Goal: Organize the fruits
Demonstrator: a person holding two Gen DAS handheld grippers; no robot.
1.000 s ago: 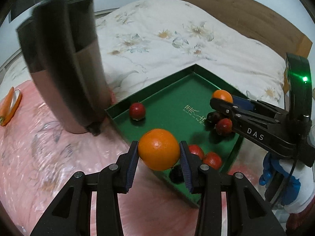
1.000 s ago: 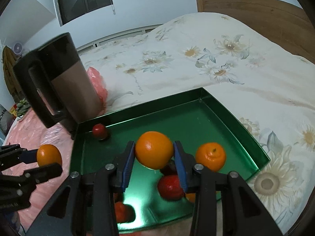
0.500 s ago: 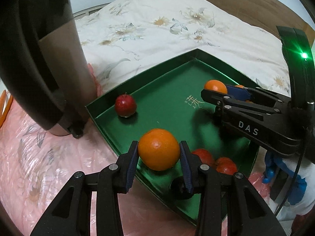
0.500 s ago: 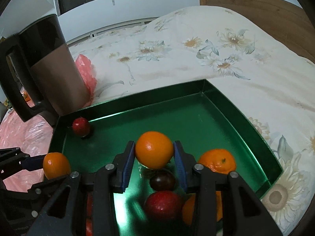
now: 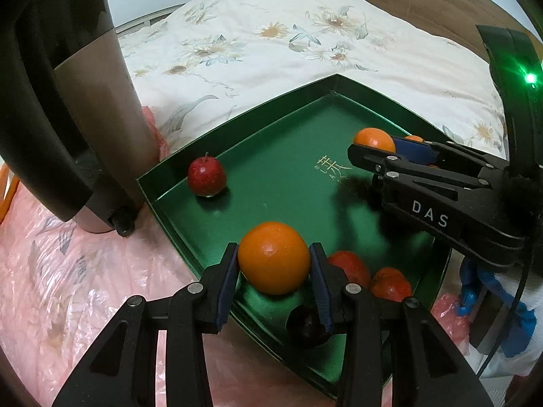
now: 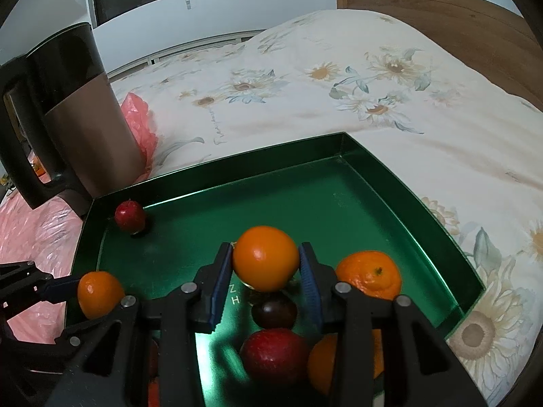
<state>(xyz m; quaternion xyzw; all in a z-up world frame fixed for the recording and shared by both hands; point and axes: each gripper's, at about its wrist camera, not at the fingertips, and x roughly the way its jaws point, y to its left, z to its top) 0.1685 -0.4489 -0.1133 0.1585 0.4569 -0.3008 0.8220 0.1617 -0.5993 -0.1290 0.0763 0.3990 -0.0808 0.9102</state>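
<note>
My left gripper [image 5: 274, 268] is shut on an orange [image 5: 273, 257] just above the near-left rim of the green tray [image 5: 237, 125]. Over the tray's near middle, my right gripper [image 6: 266, 261] has a second orange [image 6: 266, 257] between its pads. Its jaws are opening, and the pads still touch the fruit. Under it lie a dark plum [image 6: 275, 310], a red apple [image 6: 275, 352] and a mandarin [image 6: 368, 274]. A small red apple [image 6: 130, 215] sits alone in the tray's far-left corner.
A tall brown and black jug [image 5: 68, 101] stands right against the tray's left corner. Pink plastic sheet [image 5: 68, 271] covers the surface on the left. A flowered quilt [image 6: 339, 84] lies behind the tray, with a wooden headboard [image 6: 441, 17] beyond it.
Both grippers have sunk closer to the tray with their oranges. The jug looms larger in the left wrist view. The fruit in the tray has not moved.
</note>
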